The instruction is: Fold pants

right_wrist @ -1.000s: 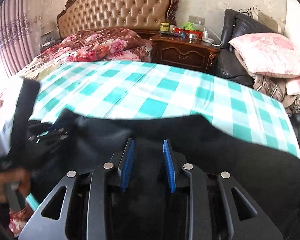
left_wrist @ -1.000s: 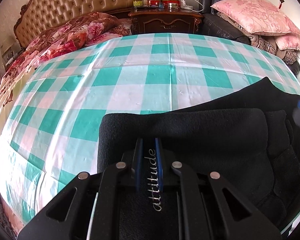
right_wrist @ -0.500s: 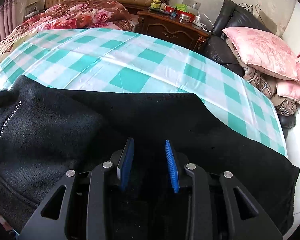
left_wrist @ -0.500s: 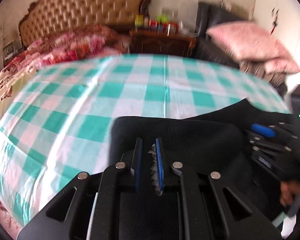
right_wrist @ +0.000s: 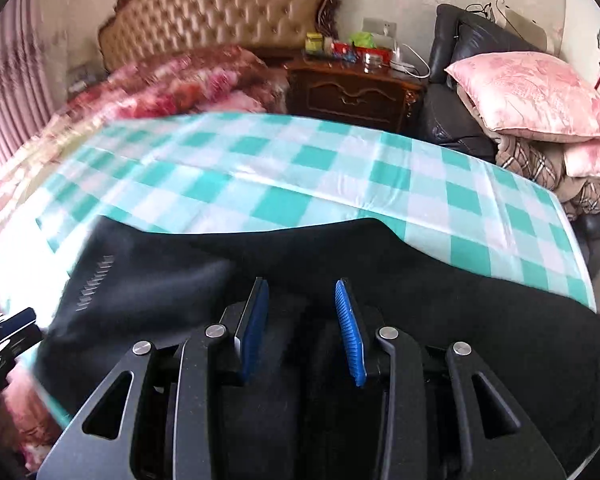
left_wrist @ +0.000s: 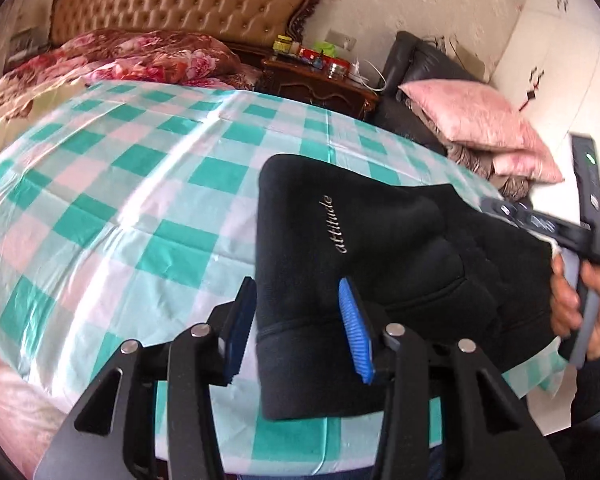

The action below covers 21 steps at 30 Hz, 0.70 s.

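Pants [left_wrist: 360, 280] lie folded over at the near right of the checked desk [left_wrist: 148, 184], lettering up. Left tongs [left_wrist: 298, 328] have just opened and let go the cloth they pinched a second ago; the fold is laid. Right tongs [right_wrist: 302, 328] hover part-open over the dark cloth, gripping nothing.

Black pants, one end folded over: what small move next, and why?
Probably bring the right hand-held gripper down to pinch the unfolded end of the black pants. Both jaws stand open, the left hand-held gripper having just opened, and that end lies flat.
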Each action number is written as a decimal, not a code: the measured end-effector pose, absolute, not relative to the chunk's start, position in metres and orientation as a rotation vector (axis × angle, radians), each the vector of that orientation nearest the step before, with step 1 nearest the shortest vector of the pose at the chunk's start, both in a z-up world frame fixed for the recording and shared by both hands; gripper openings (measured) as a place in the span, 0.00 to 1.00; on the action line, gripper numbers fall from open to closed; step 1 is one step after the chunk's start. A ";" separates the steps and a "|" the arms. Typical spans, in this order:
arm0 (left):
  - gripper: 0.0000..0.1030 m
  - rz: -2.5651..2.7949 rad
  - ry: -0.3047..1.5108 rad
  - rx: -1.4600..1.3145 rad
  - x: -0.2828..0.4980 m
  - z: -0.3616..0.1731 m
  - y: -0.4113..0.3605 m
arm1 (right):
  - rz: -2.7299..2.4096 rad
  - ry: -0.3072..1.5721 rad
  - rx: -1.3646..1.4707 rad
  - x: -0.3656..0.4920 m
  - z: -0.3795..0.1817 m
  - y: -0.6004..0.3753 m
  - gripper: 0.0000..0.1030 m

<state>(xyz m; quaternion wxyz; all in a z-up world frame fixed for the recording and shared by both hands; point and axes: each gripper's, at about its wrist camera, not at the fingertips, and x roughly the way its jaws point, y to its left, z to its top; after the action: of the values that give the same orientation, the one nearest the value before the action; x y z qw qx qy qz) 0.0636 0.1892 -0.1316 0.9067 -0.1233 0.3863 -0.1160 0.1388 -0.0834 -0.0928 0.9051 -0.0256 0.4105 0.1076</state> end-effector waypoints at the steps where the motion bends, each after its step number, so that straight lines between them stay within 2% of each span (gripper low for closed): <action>1: 0.42 -0.243 0.799 -0.276 0.060 -0.132 0.192 | 0.248 0.860 -0.038 0.130 -0.094 -0.084 0.34; 5: 0.43 -0.299 0.842 -0.356 0.050 -0.144 0.193 | 0.239 0.911 -0.053 0.109 -0.112 -0.089 0.34; 8: 0.51 -0.280 0.877 -0.343 0.048 -0.154 0.192 | 0.234 1.031 -0.020 0.106 -0.144 -0.098 0.34; 11: 0.53 -0.295 0.891 -0.410 0.050 -0.158 0.200 | 0.251 1.019 0.057 0.102 -0.147 -0.109 0.34; 16: 0.52 -0.265 0.813 -0.261 0.034 -0.144 0.194 | 0.285 1.028 0.180 0.092 -0.147 -0.129 0.34; 21: 0.53 -0.273 0.850 -0.343 0.030 -0.156 0.208 | 0.289 1.038 0.170 0.089 -0.151 -0.129 0.34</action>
<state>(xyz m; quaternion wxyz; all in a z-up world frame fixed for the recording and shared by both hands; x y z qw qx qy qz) 0.0298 0.2084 -0.1560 0.8880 -0.1651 0.4088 -0.1311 0.0888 -0.1290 -0.1505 0.8550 0.0807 0.4935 0.1376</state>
